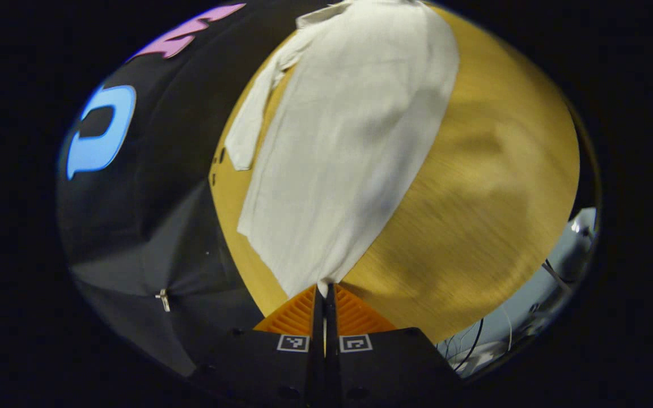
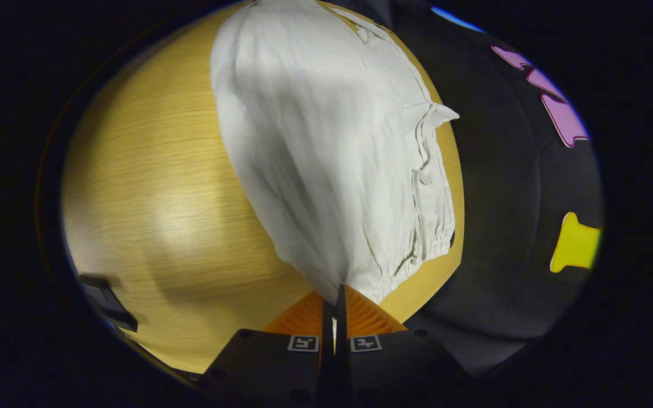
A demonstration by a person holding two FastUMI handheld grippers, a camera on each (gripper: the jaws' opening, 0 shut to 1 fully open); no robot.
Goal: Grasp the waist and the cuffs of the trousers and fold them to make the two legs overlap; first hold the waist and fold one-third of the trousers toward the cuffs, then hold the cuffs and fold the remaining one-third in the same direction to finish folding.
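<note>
While pinched together, both fingers (image 1: 310, 309) grip trousers (image 1: 349, 141).

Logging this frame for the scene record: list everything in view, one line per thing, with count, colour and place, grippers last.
trousers: one, off-white, spread on the table, an edge pinched at each gripper; the gathered waist shows in the right gripper view
table: one, light wood, under the trousers
cloth wall: one, black, behind the table's far edge
cables: a few, dark, past the table edge in the left gripper view
dark object: one, at the table's edge in the right gripper view, too cropped to name
left gripper: one, jaws closed on the trousers' edge
right gripper: one, jaws closed on the trousers' edge near the waist
</note>
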